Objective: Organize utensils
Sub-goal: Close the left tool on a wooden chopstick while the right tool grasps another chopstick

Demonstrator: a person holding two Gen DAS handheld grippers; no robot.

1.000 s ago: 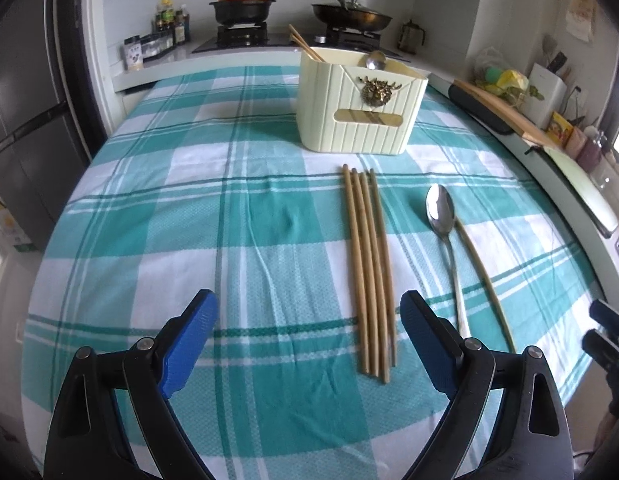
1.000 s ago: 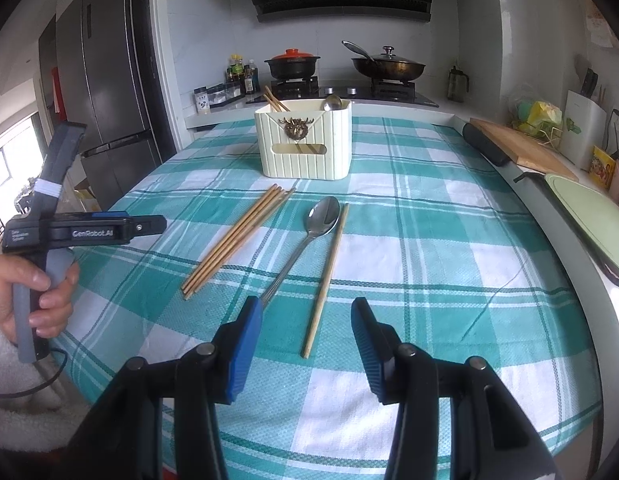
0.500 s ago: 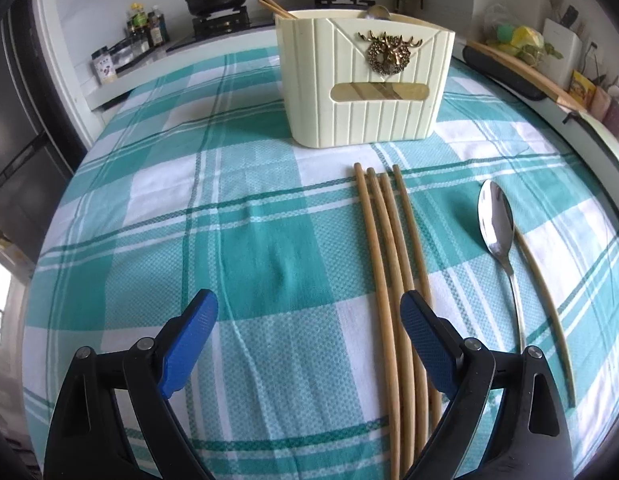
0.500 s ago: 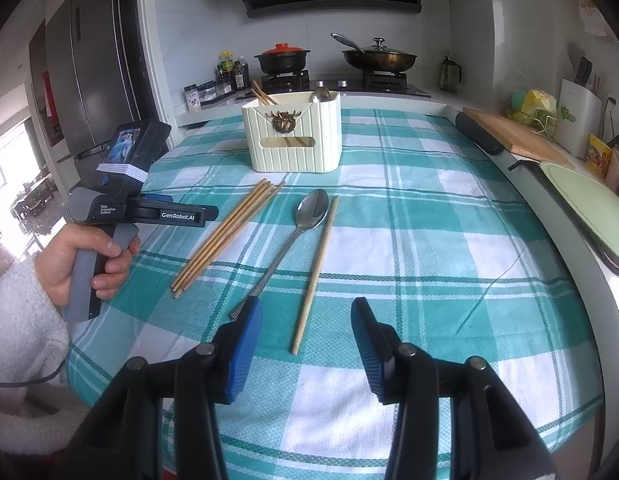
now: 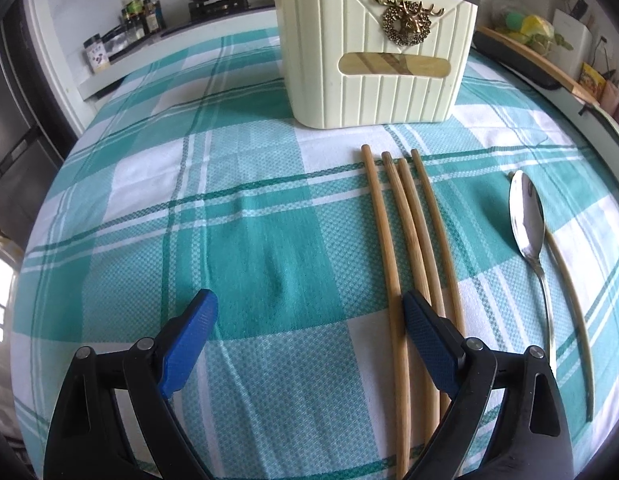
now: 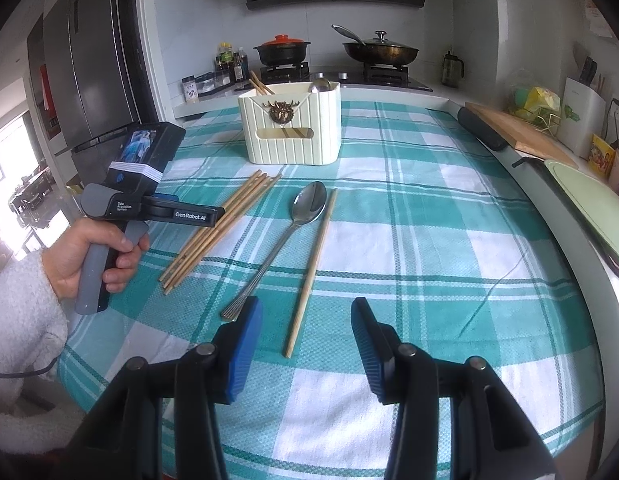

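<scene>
A cream utensil holder (image 5: 373, 52) (image 6: 291, 126) with a brass deer emblem stands on the checked tablecloth and holds chopsticks and a spoon. Several wooden chopsticks (image 5: 409, 248) (image 6: 225, 220) lie side by side in front of it. A metal spoon (image 5: 529, 220) (image 6: 293, 228) and a single chopstick (image 5: 569, 300) (image 6: 313, 264) lie to their right. My left gripper (image 5: 309, 320) is open and empty, low over the cloth, its right finger over the chopstick bundle. My right gripper (image 6: 305, 320) is open and empty, above the near end of the single chopstick.
The teal and white tablecloth (image 6: 429, 248) covers a round table. A stove with a black pot (image 6: 283, 50) and a pan (image 6: 381, 52) is behind. A cutting board (image 6: 517, 132) and a fridge (image 6: 93, 80) flank the table.
My left gripper has moved forward and lower toward the chopstick bundle and the holder. My right gripper has stayed nearly in place, still open.
</scene>
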